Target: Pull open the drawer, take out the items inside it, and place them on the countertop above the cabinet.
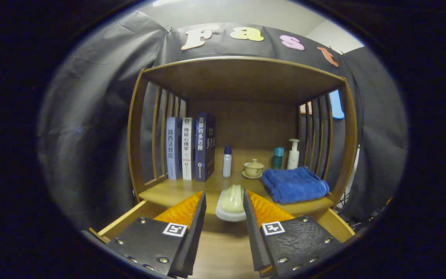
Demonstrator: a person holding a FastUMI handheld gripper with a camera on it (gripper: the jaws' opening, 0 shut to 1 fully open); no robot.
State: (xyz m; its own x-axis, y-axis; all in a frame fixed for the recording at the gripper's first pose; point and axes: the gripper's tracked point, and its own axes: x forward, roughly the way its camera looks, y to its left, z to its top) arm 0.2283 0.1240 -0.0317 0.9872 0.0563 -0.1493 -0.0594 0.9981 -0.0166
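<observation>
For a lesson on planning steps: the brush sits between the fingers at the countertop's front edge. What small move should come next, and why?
Probably ease the hand-held gripper forward and lower the brush onto the countertop. The brush is only at the front edge, and bare wood lies ahead, left of the blue towel.

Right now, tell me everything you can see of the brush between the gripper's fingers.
The scrub brush has a pale green, smooth, plastic-looking humped handle on a white base, bristles apparently facing down. It points lengthwise away from the camera, at the front edge of the wooden countertop, above the pulled-out drawer. It sits between the tips of the gripper; whether it rests on the wood or the fingers press on it cannot be told. The blue towel lies apart, beside it.
</observation>
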